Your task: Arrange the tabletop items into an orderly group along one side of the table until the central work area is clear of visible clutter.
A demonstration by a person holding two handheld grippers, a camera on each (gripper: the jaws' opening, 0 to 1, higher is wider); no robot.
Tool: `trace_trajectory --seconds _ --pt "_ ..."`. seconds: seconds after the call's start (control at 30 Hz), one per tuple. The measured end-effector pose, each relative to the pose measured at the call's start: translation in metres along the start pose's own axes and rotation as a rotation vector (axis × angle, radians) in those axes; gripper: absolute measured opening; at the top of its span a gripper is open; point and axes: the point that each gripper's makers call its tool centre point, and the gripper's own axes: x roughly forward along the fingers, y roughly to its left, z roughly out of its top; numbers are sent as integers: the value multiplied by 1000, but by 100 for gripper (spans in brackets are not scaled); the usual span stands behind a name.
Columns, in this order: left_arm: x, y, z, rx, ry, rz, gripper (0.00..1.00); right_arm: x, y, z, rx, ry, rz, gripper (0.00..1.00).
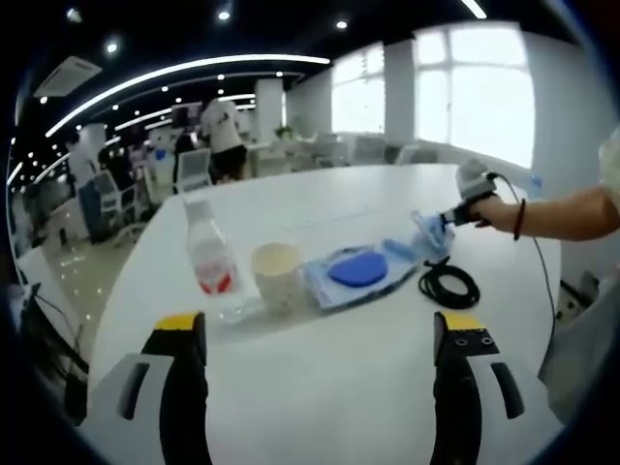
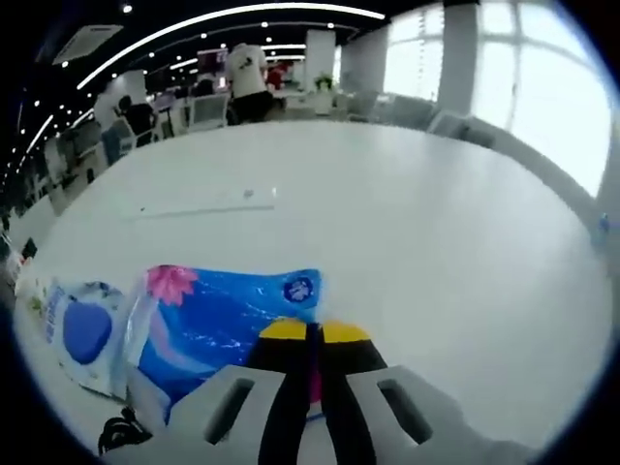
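**Right tongs clamp the blue packet; left tongs stand wide**

In the left gripper view, the left tongs (image 1: 320, 339) stand wide apart over the near edge of the white desk (image 1: 387, 203), with nothing between them. Just beyond them, from left to right, a row of things lies across the middle of the desk: a clear plastic bottle (image 1: 209, 254) with a red label stands upright, a cream paper cup (image 1: 278, 274) stands just beside it, and next to the cup lies a clear plastic bag (image 1: 351, 274) holding a flat blue round thing. Beside the bag's right end sits a coil of black cable (image 1: 449, 283). Above the coil, toward the right edge of the desk, a person's hand (image 1: 492, 209) holds the right tongs (image 1: 433, 231), which grip a blue packet (image 1: 412, 242) at the bag's right end.

In the right gripper view, the bag shows at the lower left, the blue patterned packet just right of it and touching it, and the closed yellow-tipped tongs pinch the packet's near edge. The far part of the desk stretches bare toward chairs and people in the room behind.
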Motion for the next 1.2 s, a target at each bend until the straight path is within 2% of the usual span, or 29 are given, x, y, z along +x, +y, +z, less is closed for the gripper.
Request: trace_trajectory --seconds 0.23,0.4,0.47,0.73,0.8,0.93,1.07,1.2 --pt "-1 1 2 -2 -5 1 94 -1 2 0 -8 28 -35 2" --pt "-2 2 3 -2 -12 4 94 3 0 -12 -7 86 -62 2" --pt "-2 3 4 -5 -16 7 95 3 0 -16 22 100 -66 3" --pt "-2 2 4 -5 -10 3 94 3 -1 -18 37 119 -78 7" --pt "-3 1 5 -9 -15 1 94 2 -1 -18 108 119 -74 9" --pt "-2 1 4 -5 -10 0 94 2 -1 -17 72 127 -66 15" --pt "-3 0 5 -8 -16 -3 94 0 -1 -16 74 123 -49 22" --pt "-3 -1 6 -6 -18 -5 94 -6 -2 -7 54 91 -43 28"
